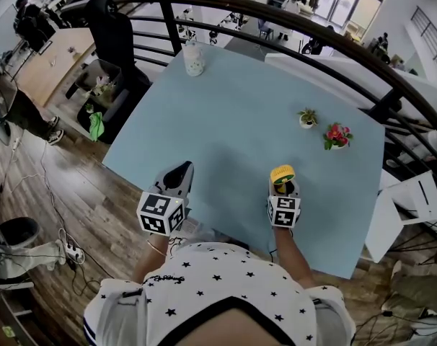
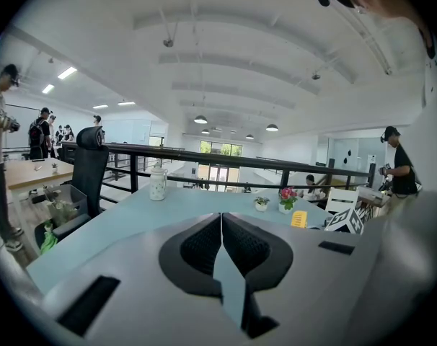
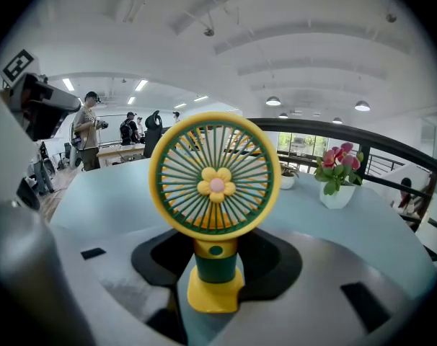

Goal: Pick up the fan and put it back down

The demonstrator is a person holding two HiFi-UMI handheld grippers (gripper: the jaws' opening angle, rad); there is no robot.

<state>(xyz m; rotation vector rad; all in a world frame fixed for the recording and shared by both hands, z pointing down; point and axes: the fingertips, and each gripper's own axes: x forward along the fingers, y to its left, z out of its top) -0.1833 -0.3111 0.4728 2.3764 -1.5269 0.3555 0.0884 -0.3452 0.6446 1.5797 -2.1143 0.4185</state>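
Note:
A small yellow and green fan [image 1: 282,173] with a flower hub stands upright near the front right of the light blue table [image 1: 233,121]. In the right gripper view the fan [image 3: 215,186] fills the middle, facing the camera. My right gripper [image 1: 283,184] is shut on its green stem, with a black pad on either side [image 3: 217,265]. Whether the yellow base touches the table I cannot tell. My left gripper [image 1: 181,171] hovers over the front left of the table, well apart from the fan. Its jaws [image 2: 221,225] are shut with nothing between them.
A white patterned jug [image 1: 194,58] stands at the table's far edge. A small green plant [image 1: 307,117] and a pot of pink flowers [image 1: 337,136] sit at the right, beyond the fan. A dark railing [image 1: 276,13] curves behind the table. A white chair [image 1: 413,200] is at the right.

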